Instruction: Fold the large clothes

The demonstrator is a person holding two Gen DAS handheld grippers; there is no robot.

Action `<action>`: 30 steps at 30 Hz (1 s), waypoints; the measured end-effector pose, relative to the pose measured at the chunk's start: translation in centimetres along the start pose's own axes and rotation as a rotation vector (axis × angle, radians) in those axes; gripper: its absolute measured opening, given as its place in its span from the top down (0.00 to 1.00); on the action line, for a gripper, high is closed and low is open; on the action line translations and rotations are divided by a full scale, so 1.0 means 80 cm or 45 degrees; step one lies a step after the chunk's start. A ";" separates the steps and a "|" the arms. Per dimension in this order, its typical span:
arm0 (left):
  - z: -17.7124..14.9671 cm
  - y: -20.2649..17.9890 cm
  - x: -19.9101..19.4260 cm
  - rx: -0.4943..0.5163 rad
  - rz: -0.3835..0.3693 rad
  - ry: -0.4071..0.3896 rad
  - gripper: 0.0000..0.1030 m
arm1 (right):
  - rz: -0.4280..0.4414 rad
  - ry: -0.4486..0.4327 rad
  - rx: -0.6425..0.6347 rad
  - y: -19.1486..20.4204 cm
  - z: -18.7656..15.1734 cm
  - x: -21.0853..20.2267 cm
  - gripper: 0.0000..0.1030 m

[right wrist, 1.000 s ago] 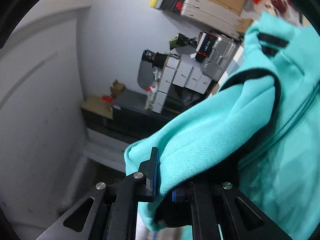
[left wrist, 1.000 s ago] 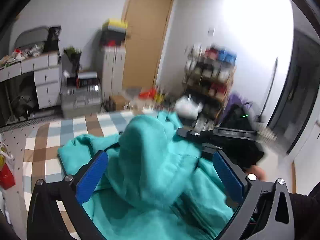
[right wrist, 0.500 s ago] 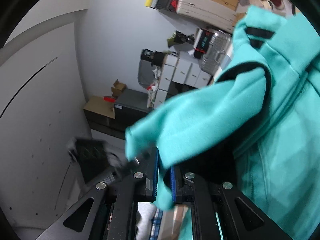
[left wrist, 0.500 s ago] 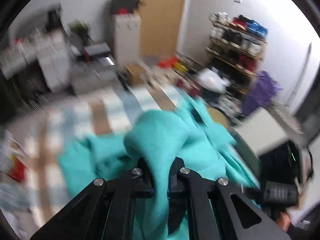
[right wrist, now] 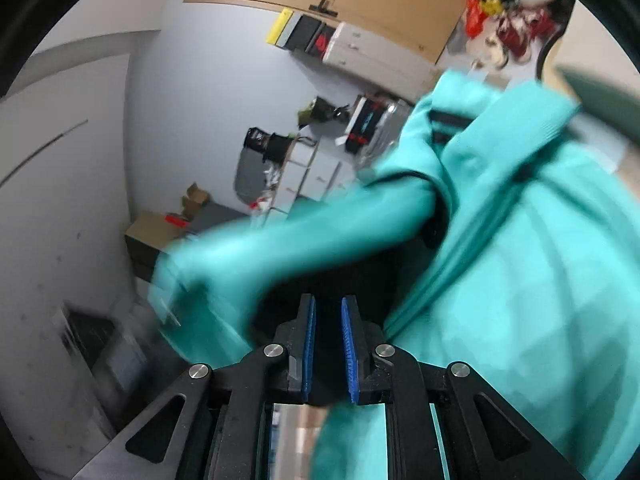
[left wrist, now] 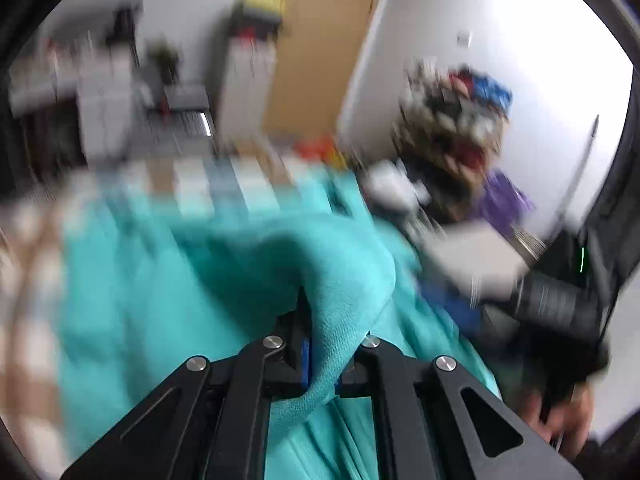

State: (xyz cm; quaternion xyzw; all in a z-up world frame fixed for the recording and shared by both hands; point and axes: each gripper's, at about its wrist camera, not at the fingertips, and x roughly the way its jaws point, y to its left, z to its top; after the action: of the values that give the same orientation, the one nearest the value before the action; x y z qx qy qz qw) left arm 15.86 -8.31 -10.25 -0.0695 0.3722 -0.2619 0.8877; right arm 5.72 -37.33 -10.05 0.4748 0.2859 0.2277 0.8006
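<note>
My left gripper (left wrist: 324,354) is clamped tight on a pinch of the teal hoodie (left wrist: 168,280), the cloth bunching up between the blue pads. My right gripper (right wrist: 329,344) has just been opening; its pads stand slightly apart with nothing between them, a loose sleeve (right wrist: 280,236) slipping clear just beyond. The garment's bulk lies on the checked bed cover (left wrist: 224,184), toward its near edge. I'd carry the pinched fold across smoothly, then re-grip with the right before laying it flat.
</note>
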 end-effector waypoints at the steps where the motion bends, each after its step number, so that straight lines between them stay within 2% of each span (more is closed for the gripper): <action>1: -0.016 0.002 0.015 -0.016 -0.012 0.081 0.98 | -0.041 0.018 -0.022 0.001 -0.001 -0.003 0.80; 2: -0.025 0.002 0.027 -0.025 0.003 0.153 0.95 | -0.088 0.035 -0.049 0.001 -0.004 -0.008 0.80; 3: -0.033 0.006 0.037 -0.063 -0.013 0.222 0.82 | -0.110 0.043 -0.063 0.002 -0.007 -0.012 0.80; 4: -0.036 0.014 0.042 -0.118 -0.071 0.283 0.72 | -0.140 0.060 -0.086 0.005 -0.010 -0.017 0.80; 5: -0.034 0.018 0.040 -0.153 -0.111 0.315 0.56 | -0.163 0.074 -0.106 0.008 -0.013 -0.020 0.80; 7: -0.021 0.027 0.021 -0.214 -0.230 0.314 0.44 | -0.216 0.123 -0.166 0.024 -0.019 -0.023 0.80; 9: -0.005 0.030 -0.006 -0.205 -0.330 0.310 0.16 | -0.260 0.171 -0.244 0.039 -0.025 -0.020 0.79; 11: 0.001 0.031 -0.033 -0.136 -0.399 0.313 0.13 | -0.309 0.214 -0.330 0.058 -0.033 -0.015 0.77; 12: 0.009 0.035 -0.045 -0.109 -0.382 0.257 0.13 | -0.337 0.250 -0.384 0.071 -0.037 -0.003 0.77; 14: -0.002 0.060 -0.077 -0.122 -0.299 0.080 0.12 | -0.382 0.332 -0.501 0.095 -0.043 0.030 0.77; 15: -0.003 0.070 -0.081 -0.155 -0.286 0.056 0.12 | -0.412 0.355 -0.553 0.103 -0.048 0.044 0.76; 17: -0.007 0.097 -0.080 -0.278 -0.282 0.044 0.12 | -0.493 0.440 -0.668 0.115 -0.061 0.082 0.75; 20: -0.020 0.139 -0.072 -0.480 -0.233 0.087 0.12 | -0.733 0.585 -0.787 0.100 -0.085 0.143 0.78; 24: -0.012 0.151 -0.060 -0.549 -0.189 0.093 0.12 | -1.033 0.708 -0.893 0.046 -0.099 0.208 0.81; 27: -0.014 0.154 -0.068 -0.554 -0.148 0.073 0.12 | -1.105 0.702 -1.016 0.047 -0.095 0.236 0.83; 30: -0.028 0.163 -0.080 -0.579 -0.153 0.069 0.12 | -1.180 0.677 -1.167 0.065 -0.085 0.253 0.89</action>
State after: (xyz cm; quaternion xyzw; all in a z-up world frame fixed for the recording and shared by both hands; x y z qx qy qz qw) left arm 15.93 6.29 -12.00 -0.2826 0.4405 -0.2253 0.8218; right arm 15.47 -17.90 -12.93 -0.1529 0.5199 0.0689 0.8376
